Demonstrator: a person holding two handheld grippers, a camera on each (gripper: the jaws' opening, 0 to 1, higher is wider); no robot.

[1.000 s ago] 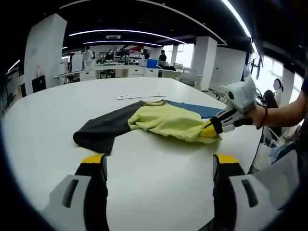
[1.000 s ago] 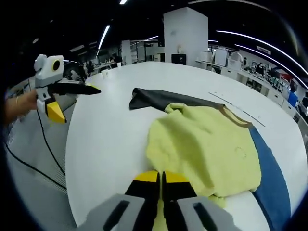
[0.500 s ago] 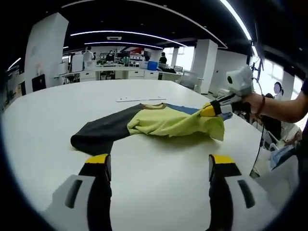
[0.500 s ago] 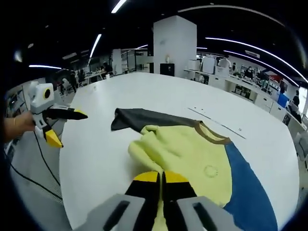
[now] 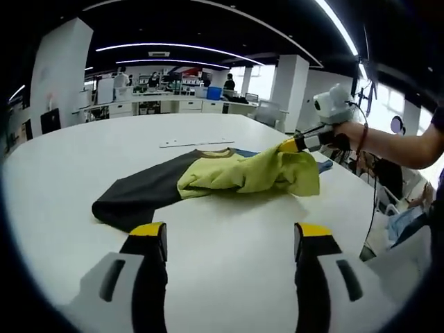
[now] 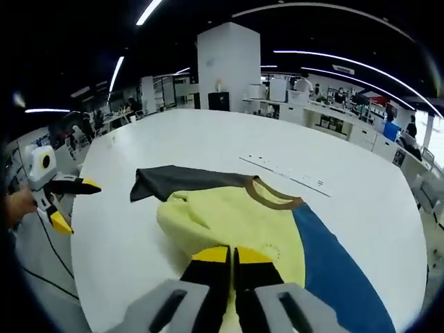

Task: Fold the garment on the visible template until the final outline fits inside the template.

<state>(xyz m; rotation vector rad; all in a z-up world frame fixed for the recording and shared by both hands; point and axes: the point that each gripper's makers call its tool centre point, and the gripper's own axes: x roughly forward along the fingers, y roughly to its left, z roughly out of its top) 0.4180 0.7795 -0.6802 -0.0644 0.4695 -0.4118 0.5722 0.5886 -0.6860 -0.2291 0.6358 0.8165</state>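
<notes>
Right tool (image 6: 232, 258) clamps the yellow, black and blue fabric garment (image 6: 229, 215) lying on the white surface (image 5: 222, 243), lifting its hem to fold, while left tool (image 5: 227, 239) hovers open.

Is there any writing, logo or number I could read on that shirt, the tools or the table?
None can be read. The garment bears a small round emblem on its yellow part, too blurred to make out. The white table carries a row of small marks, too small to read.
</notes>
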